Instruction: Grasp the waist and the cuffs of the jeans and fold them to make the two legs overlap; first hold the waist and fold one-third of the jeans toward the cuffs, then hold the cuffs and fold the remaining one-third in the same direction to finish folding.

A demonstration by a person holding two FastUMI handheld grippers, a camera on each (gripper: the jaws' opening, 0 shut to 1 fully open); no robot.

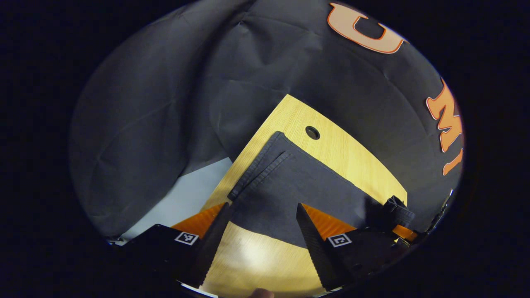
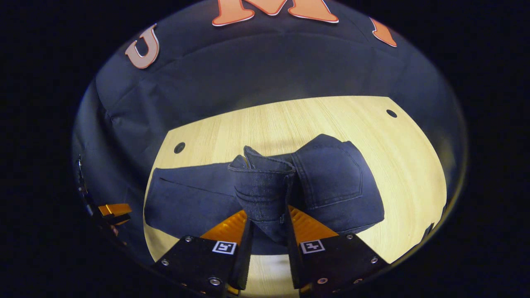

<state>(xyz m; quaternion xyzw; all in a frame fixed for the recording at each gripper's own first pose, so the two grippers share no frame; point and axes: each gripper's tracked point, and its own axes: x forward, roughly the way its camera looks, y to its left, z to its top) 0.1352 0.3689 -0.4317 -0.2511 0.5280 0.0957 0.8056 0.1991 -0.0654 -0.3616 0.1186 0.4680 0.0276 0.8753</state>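
jeans: dark jeans (image 2: 331,182) lie on the wooden table (image 2: 290,120), legs stretched to the left in the right gripper view, the part with the back pocket at the right
right gripper: the right gripper (image 2: 267,223) pinches a bunched, raised piece of the jeans between both fingers, close to the pocket part
left gripper: the left gripper (image 1: 263,215) has its fingers spread wide above the leg end (image 1: 265,165) of the jeans; no cloth between them
table: light wood, with a small round hole (image 1: 312,133) near its far corner

Dim, sharp, fisheye-warped edges
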